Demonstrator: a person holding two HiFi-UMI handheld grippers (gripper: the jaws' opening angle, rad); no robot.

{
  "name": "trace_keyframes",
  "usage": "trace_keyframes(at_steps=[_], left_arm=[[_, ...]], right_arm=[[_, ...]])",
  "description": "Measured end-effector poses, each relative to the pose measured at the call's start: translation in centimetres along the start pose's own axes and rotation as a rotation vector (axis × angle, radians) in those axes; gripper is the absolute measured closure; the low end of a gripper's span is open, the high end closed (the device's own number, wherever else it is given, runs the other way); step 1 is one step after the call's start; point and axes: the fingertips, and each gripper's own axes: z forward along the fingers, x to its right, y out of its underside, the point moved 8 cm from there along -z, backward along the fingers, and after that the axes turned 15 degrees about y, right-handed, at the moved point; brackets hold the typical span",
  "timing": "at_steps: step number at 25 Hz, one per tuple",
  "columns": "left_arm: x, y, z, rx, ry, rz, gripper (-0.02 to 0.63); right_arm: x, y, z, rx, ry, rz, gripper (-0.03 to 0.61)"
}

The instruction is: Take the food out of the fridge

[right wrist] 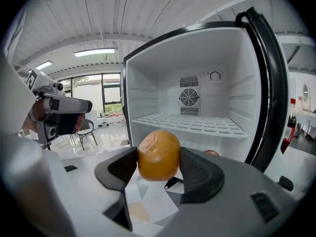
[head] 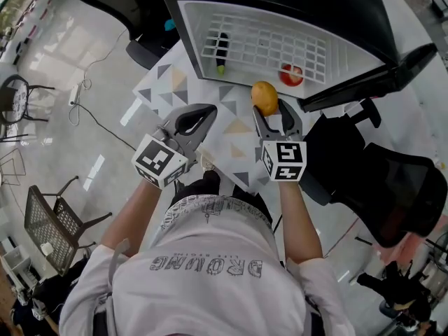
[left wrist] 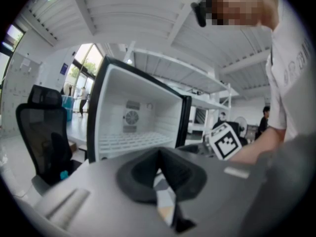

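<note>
- Holding a round orange-yellow fruit between its 2 jaws, your right gripper has a dark pad pressed against each side of it.
- From the head view, that fruit sits at the tip of your right gripper, in the air above the patterned table and just in front of the open fridge, outside its cavity.
- Your left gripper is closed on nothing: its 2 jaws meet at the tips, and only the table's triangle pattern shows through the gap behind them.
- In the head view your left gripper hangs over the table, beside the right one and apart from it, aimed toward the fridge.
- Inside the fridge, 2 items lie below the white wire shelf: a dark elongated item with a green end towards the left, and a red round item towards the right, near the front edge.
- The black fridge door stands swung open on your right.
- In the right gripper view the wire shelf is bare, and a small fan grille sits on the back wall.
- A marker cube rides on each tool: left, right.
</note>
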Motion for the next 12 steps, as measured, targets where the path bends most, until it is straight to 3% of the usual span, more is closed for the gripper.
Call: trace_keyframes(at_steps=[12], left_arm=[[0.4,-1.3,0.3,0.018,0.024,0.023,0.614]], right_arm=[[0.6,-2.9,-4.3,0.061,-0.014,-0.004,0.307]])
